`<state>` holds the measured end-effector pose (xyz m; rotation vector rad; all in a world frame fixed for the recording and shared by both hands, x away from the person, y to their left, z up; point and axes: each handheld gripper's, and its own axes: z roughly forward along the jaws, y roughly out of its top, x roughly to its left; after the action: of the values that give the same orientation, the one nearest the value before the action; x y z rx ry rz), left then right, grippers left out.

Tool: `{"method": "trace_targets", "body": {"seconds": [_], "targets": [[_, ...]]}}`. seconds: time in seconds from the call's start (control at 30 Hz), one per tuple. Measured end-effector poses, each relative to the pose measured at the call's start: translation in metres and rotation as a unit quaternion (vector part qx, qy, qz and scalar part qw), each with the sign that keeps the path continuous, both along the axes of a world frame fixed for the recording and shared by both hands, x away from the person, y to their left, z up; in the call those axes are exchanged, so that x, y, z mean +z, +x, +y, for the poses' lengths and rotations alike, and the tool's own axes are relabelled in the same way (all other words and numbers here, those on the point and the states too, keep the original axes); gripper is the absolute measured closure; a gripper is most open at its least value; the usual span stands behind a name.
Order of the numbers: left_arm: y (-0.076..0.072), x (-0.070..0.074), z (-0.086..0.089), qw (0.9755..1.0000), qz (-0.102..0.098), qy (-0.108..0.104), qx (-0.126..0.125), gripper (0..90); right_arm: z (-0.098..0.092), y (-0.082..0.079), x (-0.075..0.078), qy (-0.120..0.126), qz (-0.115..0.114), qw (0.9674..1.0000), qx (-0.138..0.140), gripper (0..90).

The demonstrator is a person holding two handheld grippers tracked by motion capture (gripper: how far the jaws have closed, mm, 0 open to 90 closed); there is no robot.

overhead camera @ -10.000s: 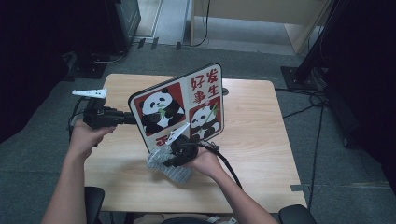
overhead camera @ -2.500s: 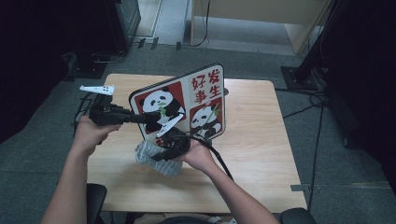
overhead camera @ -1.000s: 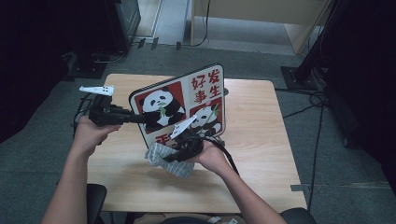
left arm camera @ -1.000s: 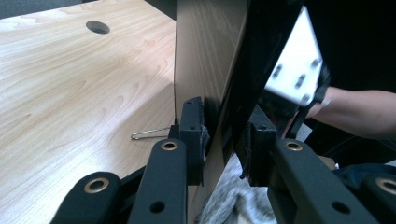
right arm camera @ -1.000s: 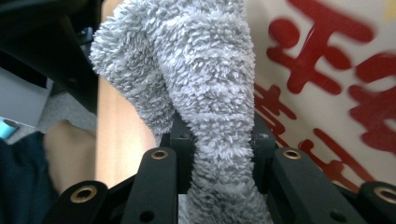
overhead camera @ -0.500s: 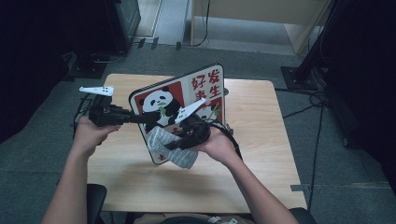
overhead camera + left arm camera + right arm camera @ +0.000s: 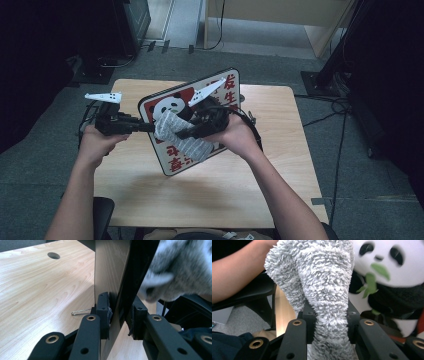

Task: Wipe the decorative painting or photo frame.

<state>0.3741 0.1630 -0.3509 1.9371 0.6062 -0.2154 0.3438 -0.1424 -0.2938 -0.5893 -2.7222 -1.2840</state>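
A board printed with pandas and red Chinese characters (image 7: 220, 95) stands tilted above the table. My left gripper (image 7: 145, 127) is shut on its left edge; in the left gripper view the pads (image 7: 103, 312) clamp the board's edge (image 7: 117, 290). My right gripper (image 7: 182, 132) is shut on a fluffy grey cloth (image 7: 175, 135), held against the board's printed face. In the right gripper view the cloth (image 7: 324, 290) bulges up between the jaws, with the panda picture (image 7: 387, 267) right behind it. A corner of the cloth (image 7: 180, 267) hangs beside the board's face.
The wooden table (image 7: 150, 185) has a round cable hole (image 7: 53, 255) and a small metal clip (image 7: 81, 312) lying on it near the board. A black stand base (image 7: 320, 82) and cables sit on the floor beside the table.
My right gripper has risen with the cloth, from the board's lower part up to the panda picture. The left gripper and the board have stayed put.
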Motion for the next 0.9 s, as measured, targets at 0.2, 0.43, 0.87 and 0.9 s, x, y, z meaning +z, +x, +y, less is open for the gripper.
{"method": "trace_targets", "body": {"seconds": [0.2, 0.43, 0.87, 0.9], "targets": [[0.000, 0.000, 0.000, 1.0000, -0.001, 0.000, 0.000, 74.6, 0.001, 0.010, 0.021, 0.015, -0.002, 0.9999, -0.008, 71.0], [0.000, 0.000, 0.000, 1.0000, -0.002, -0.002, 0.003, 74.8, 0.007, 0.018, 0.048, 0.022, -0.015, 0.9995, -0.015, 70.6], [0.000, 0.000, 0.000, 1.0000, -0.005, -0.002, 0.002, 74.8, 0.037, 0.042, 0.096, 0.003, -0.041, 0.9987, -0.029, 70.3], [0.000, 0.000, 0.000, 1.0000, -0.006, -0.002, 0.002, 74.8, 0.041, 0.045, 0.097, 0.001, -0.040, 0.9987, -0.032, 70.3]]}}
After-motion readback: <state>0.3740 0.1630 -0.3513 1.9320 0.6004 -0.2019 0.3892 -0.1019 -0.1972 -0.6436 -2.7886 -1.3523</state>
